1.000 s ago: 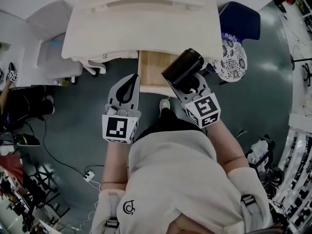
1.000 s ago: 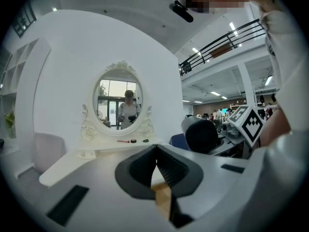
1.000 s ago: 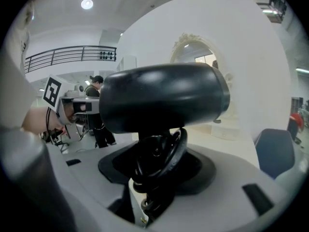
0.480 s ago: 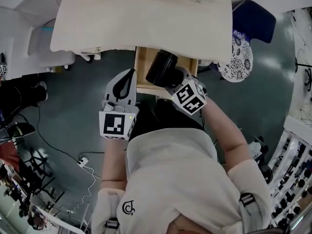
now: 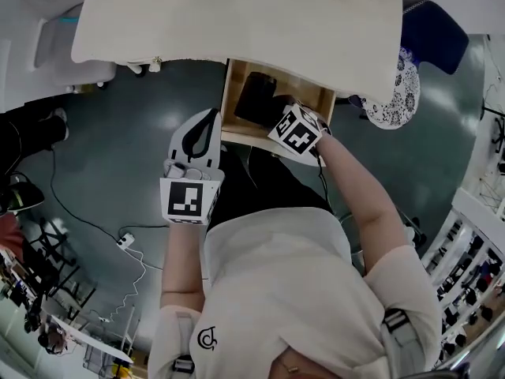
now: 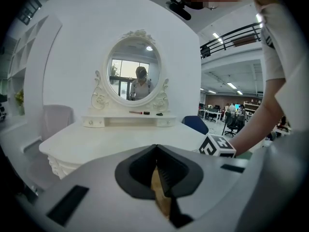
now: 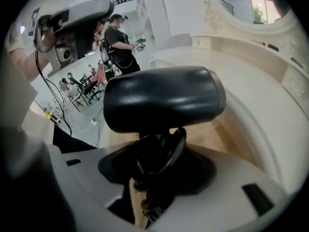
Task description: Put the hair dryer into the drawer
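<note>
The black hair dryer [image 5: 256, 97] lies low inside the open wooden drawer [image 5: 233, 125] under the white dressing table [image 5: 237, 22]. My right gripper [image 5: 278, 115] is shut on its handle, and its marker cube sits at the drawer's front edge. In the right gripper view the barrel [image 7: 164, 98] lies crosswise above the jaws, with the handle and coiled cord [image 7: 159, 153] clamped between them and the drawer's wooden bottom [image 7: 227, 134] behind. My left gripper [image 5: 207, 118] hovers just left of the drawer front, shut with nothing in it [image 6: 156, 151].
A white chair [image 5: 55, 46] stands left of the table. At the right are a blue chair [image 5: 434, 34] and a patterned cushion [image 5: 398, 93]. Cables [image 5: 118, 239] trail on the dark floor. An oval mirror [image 6: 135, 74] and small items [image 6: 145, 112] sit on the tabletop.
My right gripper has tipped downward and carried the hair dryer from above the drawer front down into the drawer. My left gripper has sunk a little beside the drawer.
</note>
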A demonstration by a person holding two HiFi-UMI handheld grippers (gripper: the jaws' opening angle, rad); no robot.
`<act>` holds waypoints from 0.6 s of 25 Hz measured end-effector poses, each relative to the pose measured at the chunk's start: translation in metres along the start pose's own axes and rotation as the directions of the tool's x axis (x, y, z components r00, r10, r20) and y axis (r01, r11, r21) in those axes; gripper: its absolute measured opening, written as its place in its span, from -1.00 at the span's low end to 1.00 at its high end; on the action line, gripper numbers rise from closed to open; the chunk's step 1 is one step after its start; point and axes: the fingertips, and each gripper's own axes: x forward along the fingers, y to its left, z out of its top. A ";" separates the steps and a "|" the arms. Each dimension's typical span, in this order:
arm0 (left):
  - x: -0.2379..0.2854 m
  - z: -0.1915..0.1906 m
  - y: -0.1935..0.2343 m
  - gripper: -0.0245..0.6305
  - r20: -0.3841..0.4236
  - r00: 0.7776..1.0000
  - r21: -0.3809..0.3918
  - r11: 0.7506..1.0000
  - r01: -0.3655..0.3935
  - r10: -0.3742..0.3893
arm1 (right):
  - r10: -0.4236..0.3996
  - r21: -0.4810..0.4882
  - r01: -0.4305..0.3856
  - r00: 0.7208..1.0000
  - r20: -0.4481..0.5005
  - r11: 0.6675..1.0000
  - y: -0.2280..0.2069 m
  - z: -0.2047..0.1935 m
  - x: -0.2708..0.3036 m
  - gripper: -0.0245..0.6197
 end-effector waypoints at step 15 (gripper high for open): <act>-0.003 -0.036 0.005 -0.88 -0.070 0.997 -0.036 0.999 0.010 -0.012 | -0.011 -0.079 -0.008 0.971 -0.239 0.997 -0.012 -0.047 0.055 -0.25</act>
